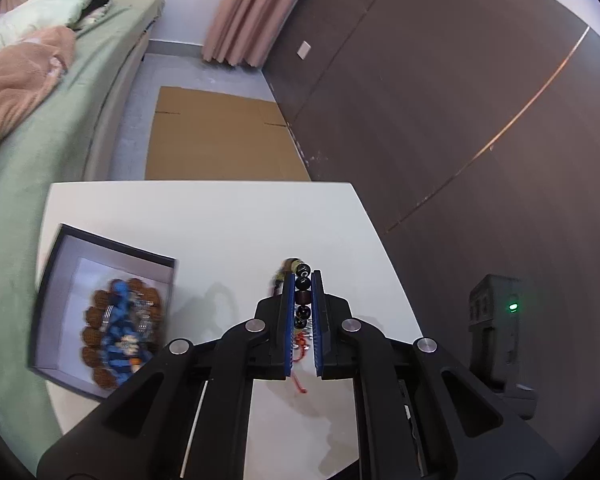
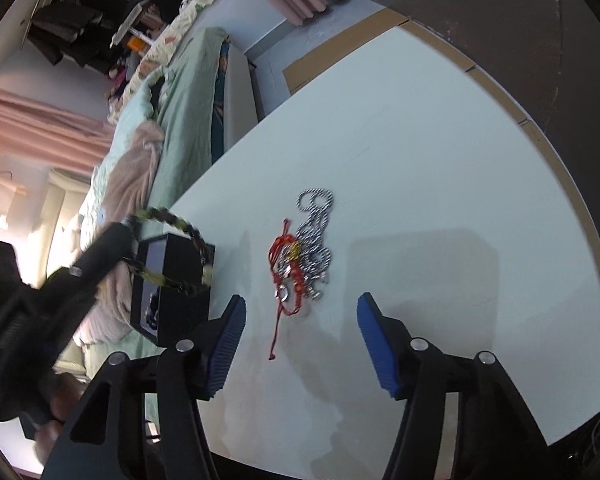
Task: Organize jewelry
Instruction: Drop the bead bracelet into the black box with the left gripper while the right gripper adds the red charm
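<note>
No readable text, labels, brands or numbers — either view.

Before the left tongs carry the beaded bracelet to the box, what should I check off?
1. Left tongs shut on beaded bracelet: ok.
2. Bracelet loop clear of the table: ok; it hangs by the box in the right wrist view.
3. Box open: ok.
4. Room among the jewelry inside: cannot tell, blurred.
5. Right tongs open, apart from the red cord and silver chain: ok.
</note>
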`<action>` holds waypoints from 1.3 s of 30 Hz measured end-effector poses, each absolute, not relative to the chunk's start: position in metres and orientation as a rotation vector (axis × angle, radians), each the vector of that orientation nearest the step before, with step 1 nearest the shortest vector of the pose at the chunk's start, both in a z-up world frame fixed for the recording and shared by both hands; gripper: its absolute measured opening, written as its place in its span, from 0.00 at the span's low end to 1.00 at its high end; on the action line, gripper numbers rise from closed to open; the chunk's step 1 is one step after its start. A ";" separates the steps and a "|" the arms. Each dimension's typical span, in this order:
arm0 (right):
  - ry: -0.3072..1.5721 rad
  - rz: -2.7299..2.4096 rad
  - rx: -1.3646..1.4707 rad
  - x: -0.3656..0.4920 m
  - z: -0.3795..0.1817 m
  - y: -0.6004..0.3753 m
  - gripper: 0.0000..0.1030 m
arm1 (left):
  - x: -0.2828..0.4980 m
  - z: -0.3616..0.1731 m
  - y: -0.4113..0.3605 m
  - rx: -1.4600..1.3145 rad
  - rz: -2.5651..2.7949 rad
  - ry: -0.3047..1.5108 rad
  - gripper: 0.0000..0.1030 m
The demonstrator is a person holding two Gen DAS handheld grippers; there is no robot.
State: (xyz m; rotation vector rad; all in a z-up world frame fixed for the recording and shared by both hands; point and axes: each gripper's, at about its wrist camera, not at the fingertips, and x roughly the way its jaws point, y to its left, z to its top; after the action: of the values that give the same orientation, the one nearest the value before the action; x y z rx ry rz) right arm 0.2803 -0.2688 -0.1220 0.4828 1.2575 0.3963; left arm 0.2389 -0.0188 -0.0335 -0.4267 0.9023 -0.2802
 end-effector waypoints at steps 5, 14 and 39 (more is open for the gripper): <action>1.287 0.381 0.452 0.283 -0.131 -0.250 0.43 | 0.229 -0.027 0.003 -0.449 -0.278 0.879 0.08; 1.321 0.324 0.463 0.289 -0.147 -0.229 0.26 | 0.212 -0.016 0.046 -0.496 -0.280 0.836 0.08; 0.970 0.688 0.515 0.263 -0.043 -0.160 0.04 | 0.195 -0.023 0.129 -0.615 -0.133 0.807 0.73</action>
State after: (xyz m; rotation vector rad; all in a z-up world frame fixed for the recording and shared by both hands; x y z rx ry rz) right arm 0.2627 -0.1597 -0.0425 0.5150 0.9700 0.6876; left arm 0.1946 0.1288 -0.0232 -0.6151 0.8065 -0.1326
